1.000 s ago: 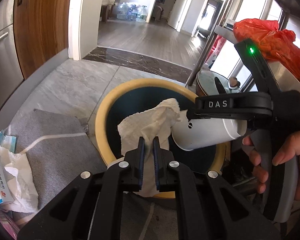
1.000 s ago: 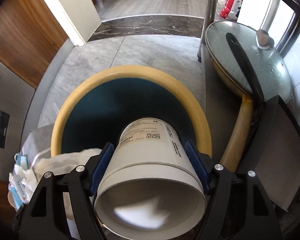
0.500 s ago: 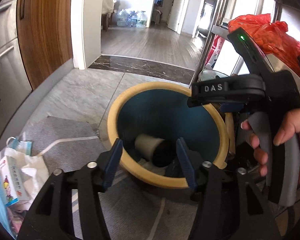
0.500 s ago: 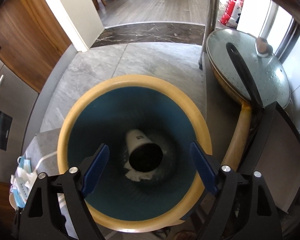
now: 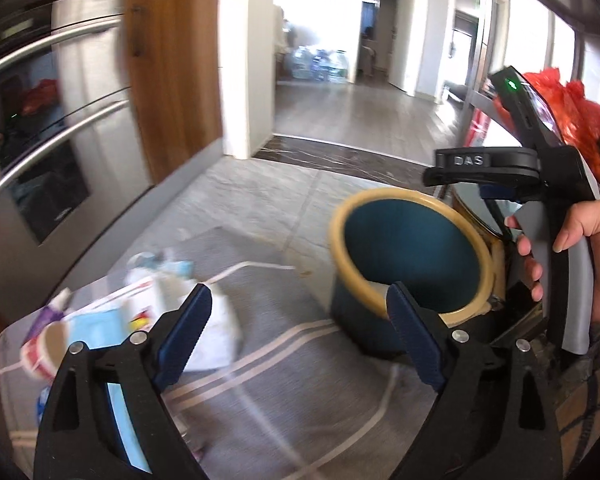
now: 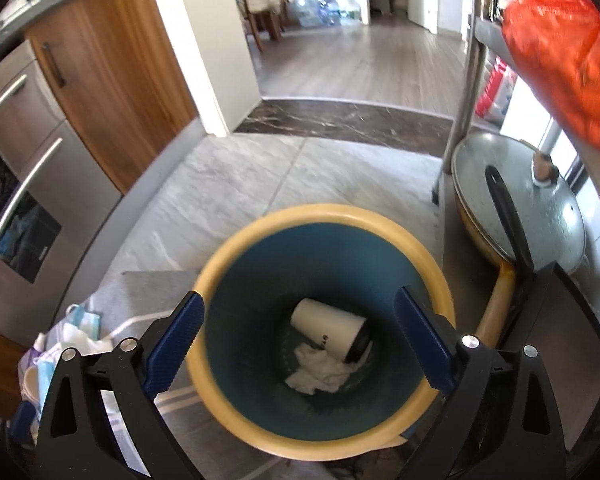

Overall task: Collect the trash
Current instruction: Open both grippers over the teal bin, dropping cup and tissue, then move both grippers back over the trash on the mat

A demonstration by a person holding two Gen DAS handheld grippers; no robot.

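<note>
One cup [image 6: 327,330], right-wrist view only.

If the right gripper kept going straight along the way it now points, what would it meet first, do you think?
Probably the trash bin: the open right gripper looks down into its mouth, so it would likely reach the white cup and crumpled tissue at the bottom. Depth is hard to judge.

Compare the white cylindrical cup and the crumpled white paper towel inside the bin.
The white cylindrical cup is rigid and smooth, lying on its side; the crumpled white paper towel is soft, shapeless and wrinkled. The cup has a dark open end; the towel is plain white. Both lie touching at the bottom of the blue yellow-rimmed bin.
</note>
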